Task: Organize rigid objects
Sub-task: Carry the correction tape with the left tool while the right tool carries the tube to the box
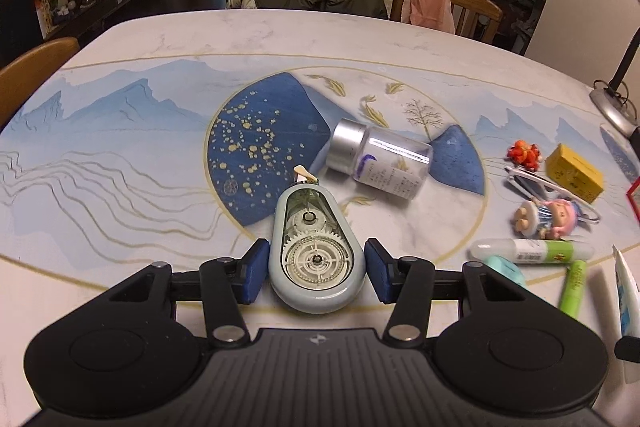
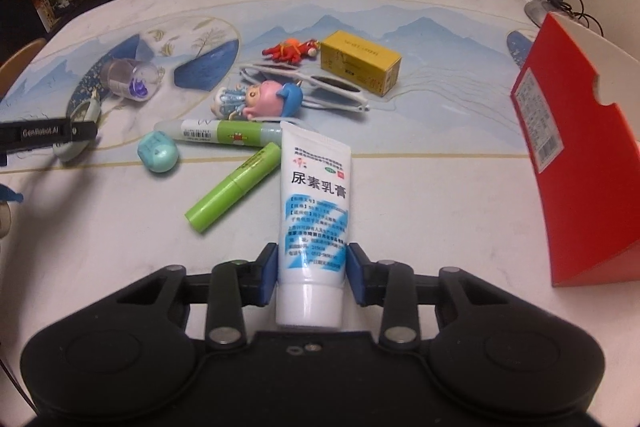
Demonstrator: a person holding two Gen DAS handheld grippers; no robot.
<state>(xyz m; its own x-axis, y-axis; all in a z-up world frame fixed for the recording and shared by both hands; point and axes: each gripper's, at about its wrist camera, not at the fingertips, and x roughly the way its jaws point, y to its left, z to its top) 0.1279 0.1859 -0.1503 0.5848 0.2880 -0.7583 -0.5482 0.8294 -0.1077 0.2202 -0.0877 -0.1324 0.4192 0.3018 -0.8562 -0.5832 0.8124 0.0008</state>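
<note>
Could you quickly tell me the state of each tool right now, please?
Left tool: shut on the correction tape dispenser.
Right tool: shut on the cream tube.

Left gripper (image 1: pixel 316 269) clamps correction-tape dispenser (image 1: pixel 316 251), blue pads (image 1: pixel 256 271) touching; clear jar (image 1: pixel 378 157) lies beyond on table (image 1: pixel 120 147).

Correction tape dispenser (image 1: pixel 316 255), pale blue-grey shell, clear window showing white gears, nib pointing far, pinched between blue pads. White cream tube (image 2: pixel 312 223), blue print, cap near, crimped end far, also pinched. Clear jar (image 1: pixel 378 157) with silver lid on its side. Green stick (image 2: pixel 234 189), green-white pen (image 2: pixel 218 134), teal ball (image 2: pixel 157 151), doll (image 2: pixel 256 99), yellow box (image 2: pixel 360 61) far right.
</note>
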